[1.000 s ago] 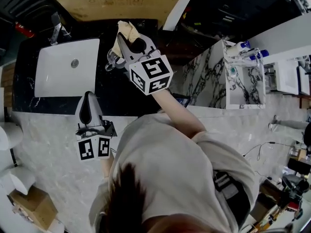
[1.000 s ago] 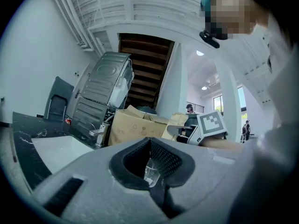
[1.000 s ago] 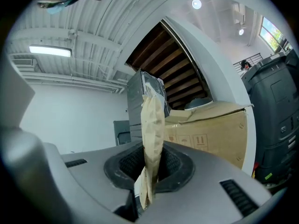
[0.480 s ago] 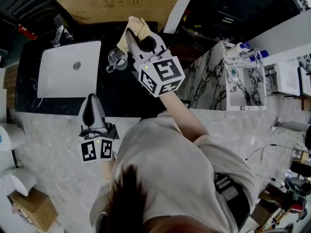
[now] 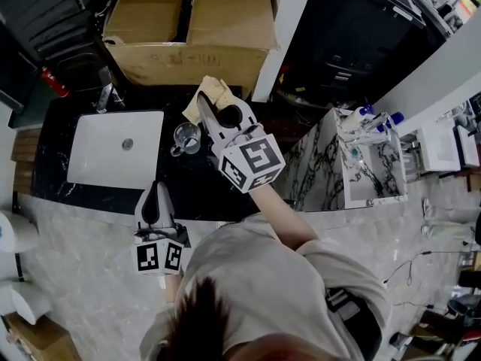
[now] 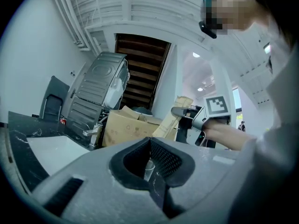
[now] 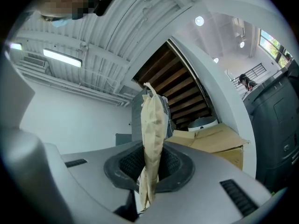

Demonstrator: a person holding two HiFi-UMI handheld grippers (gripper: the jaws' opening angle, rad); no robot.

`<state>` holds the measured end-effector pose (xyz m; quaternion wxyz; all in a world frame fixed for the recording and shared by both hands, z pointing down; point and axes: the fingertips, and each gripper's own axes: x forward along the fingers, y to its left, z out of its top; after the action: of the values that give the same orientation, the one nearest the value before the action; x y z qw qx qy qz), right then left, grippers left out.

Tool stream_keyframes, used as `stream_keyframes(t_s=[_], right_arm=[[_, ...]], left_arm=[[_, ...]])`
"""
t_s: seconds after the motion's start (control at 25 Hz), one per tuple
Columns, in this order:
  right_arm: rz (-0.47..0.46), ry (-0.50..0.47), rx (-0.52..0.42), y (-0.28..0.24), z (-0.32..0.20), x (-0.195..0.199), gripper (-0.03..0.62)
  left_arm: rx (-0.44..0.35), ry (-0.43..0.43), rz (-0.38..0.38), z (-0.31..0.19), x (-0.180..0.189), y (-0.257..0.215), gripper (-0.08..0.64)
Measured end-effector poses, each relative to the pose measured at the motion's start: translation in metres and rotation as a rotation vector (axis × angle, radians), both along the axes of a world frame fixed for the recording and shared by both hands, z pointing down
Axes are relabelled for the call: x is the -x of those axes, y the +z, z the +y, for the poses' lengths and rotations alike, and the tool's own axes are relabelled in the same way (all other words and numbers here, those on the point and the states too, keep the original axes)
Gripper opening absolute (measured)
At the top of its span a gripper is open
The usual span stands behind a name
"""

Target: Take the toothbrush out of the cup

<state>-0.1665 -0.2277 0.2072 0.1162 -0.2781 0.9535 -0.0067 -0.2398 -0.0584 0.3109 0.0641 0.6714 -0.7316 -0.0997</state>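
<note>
A black bench (image 5: 199, 190) with pale veins crosses the left middle of the frame. A white sink (image 5: 113, 149) is set into its left part, with a tap (image 5: 105, 96) at the sink's upper left edge. A clear glass cup (image 5: 185, 137) stands on the bench just right of the sink.

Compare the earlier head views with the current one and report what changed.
The right gripper, shut on the tan-wrapped toothbrush, rose and drew it up and away from the glass cup. Unchanged: its grip, the cup standing on the dark counter, and the left gripper, shut and empty at the counter's near edge.
</note>
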Motion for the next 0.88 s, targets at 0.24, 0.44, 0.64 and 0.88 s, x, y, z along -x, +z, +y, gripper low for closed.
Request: stream_keyframes(t_s=[0.24, 0.44, 0.64, 0.88], right_arm=[[-0.044, -0.002, -0.029, -0.029, 0.006, -0.013, 0.040], [-0.079, -0.002, -0.073, -0.052, 0.019, -0.029, 0.040], [-0.113, 0.016, -0.105, -0.073, 0.030, -0.050, 0.040], [-0.142, 0.050, -0.126, -0.090, 0.038, -0.082, 0.040]], left_arm=[[-0.014, 0.006, -0.010, -0.001, -0.005, -0.008, 0.015], [-0.027, 0.018, -0.025, 0.002, -0.008, -0.014, 0.015], [-0.051, 0.033, -0.038, 0.005, -0.009, -0.021, 0.015], [-0.071, 0.023, -0.051, 0.012, -0.008, -0.030, 0.015]])
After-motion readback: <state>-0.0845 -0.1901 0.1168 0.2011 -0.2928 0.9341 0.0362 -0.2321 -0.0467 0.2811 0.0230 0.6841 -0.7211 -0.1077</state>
